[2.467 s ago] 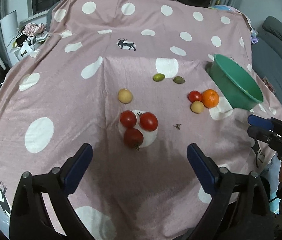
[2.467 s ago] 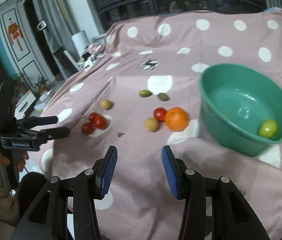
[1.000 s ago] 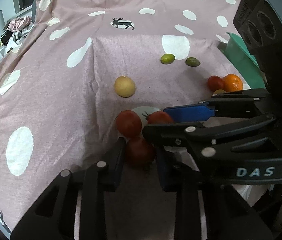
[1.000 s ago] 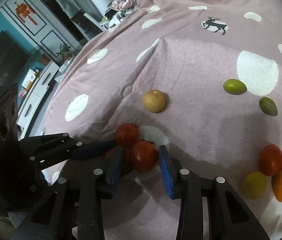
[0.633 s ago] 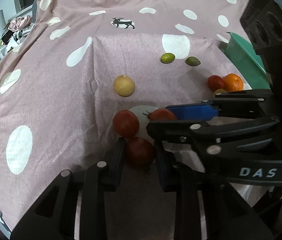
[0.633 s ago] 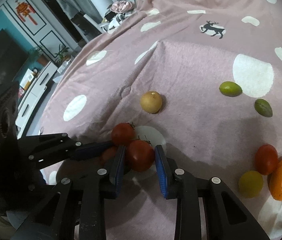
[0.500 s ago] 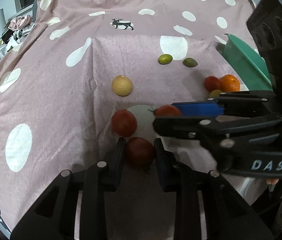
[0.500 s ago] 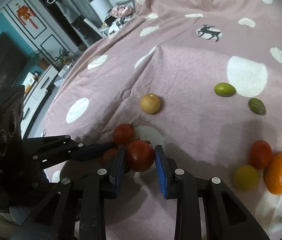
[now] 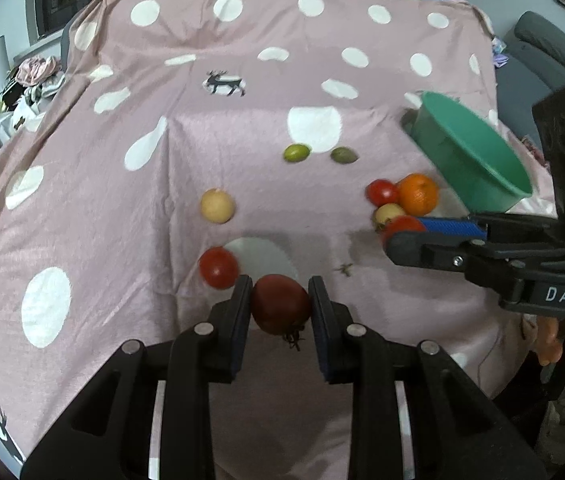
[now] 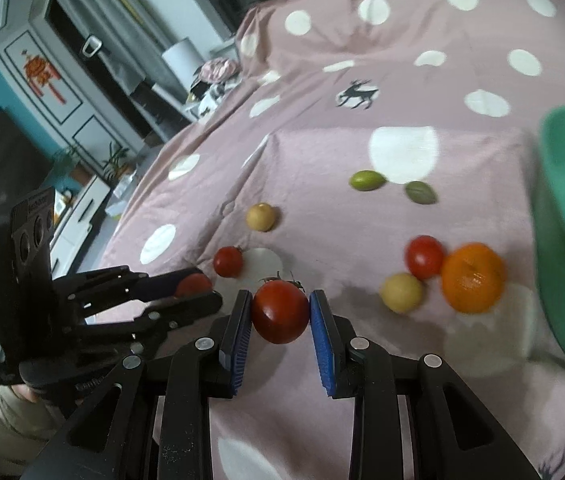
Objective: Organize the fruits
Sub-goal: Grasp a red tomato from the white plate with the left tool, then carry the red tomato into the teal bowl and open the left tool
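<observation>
My left gripper [image 9: 281, 300] is shut on a dark red tomato [image 9: 280, 303] and holds it above the pink spotted cloth [image 9: 102, 208]. My right gripper [image 10: 280, 312] is shut on a red tomato [image 10: 280, 311], lifted off the cloth. The right gripper also shows in the left wrist view [image 9: 402, 236], near the green bowl [image 9: 470, 152]. The left gripper shows in the right wrist view [image 10: 194, 292]. A third red tomato [image 9: 218, 267] lies on the cloth.
On the cloth lie a yellow fruit [image 9: 217, 205], two green fruits [image 9: 296, 153] [image 9: 343, 155], and a cluster of small tomato [image 9: 381, 192], orange [image 9: 417, 194] and yellow fruit [image 9: 388, 212] beside the bowl. A loose stem [image 9: 343, 269] lies nearby. A sofa stands right.
Both grippers closed on a tomato each and lifted them. The right gripper has moved right toward the bowl with its tomato. One tomato stays on the cloth.
</observation>
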`<state>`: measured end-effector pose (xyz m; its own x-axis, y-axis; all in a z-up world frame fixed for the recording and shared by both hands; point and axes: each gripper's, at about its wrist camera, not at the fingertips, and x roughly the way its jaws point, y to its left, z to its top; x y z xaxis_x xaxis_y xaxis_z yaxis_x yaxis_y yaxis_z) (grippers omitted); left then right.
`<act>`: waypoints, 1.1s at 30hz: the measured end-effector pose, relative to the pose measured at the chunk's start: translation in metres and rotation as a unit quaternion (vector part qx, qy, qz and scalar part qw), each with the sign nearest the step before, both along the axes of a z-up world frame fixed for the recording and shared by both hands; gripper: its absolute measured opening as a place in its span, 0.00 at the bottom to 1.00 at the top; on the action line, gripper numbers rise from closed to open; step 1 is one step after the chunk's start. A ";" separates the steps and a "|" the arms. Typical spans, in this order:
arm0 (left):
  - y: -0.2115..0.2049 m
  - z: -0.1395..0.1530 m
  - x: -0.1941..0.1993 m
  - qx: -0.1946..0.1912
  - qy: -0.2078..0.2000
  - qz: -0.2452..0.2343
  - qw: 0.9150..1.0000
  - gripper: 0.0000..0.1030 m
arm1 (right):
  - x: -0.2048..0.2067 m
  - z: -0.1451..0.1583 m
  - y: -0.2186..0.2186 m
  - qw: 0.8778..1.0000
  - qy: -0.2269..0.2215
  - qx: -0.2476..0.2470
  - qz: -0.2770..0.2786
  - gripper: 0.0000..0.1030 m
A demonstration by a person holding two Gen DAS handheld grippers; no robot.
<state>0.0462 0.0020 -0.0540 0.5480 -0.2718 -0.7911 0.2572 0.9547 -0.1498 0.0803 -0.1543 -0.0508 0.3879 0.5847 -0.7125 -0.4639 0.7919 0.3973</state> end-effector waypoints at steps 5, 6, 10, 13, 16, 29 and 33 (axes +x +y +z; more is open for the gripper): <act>-0.008 0.011 -0.004 -0.010 -0.016 -0.010 1.000 0.27 | -0.013 0.010 -0.025 0.999 -0.019 0.010 -0.029 0.30; -0.010 0.014 -0.005 -0.012 -0.019 -0.013 1.000 0.27 | -0.015 0.013 -0.031 0.999 -0.023 0.013 -0.036 0.30; -0.019 0.022 -0.004 -0.017 -0.026 -0.023 0.999 0.27 | -0.020 0.020 -0.056 0.997 -0.037 0.020 -0.062 0.30; -0.029 0.029 -0.002 -0.019 -0.030 -0.032 0.999 0.27 | -0.024 0.025 -0.074 0.995 -0.047 0.028 -0.083 0.30; -0.041 0.036 0.002 -0.020 -0.036 -0.045 0.998 0.27 | -0.026 0.029 -0.090 0.993 -0.058 0.035 -0.102 0.30; -0.132 0.067 0.043 -0.039 -0.070 -0.136 0.987 0.27 | -0.026 0.041 -0.158 0.976 -0.094 0.027 -0.196 0.30; -0.163 0.067 0.058 -0.038 -0.068 -0.162 0.984 0.27 | -0.024 0.036 -0.172 0.974 -0.091 0.025 -0.207 0.30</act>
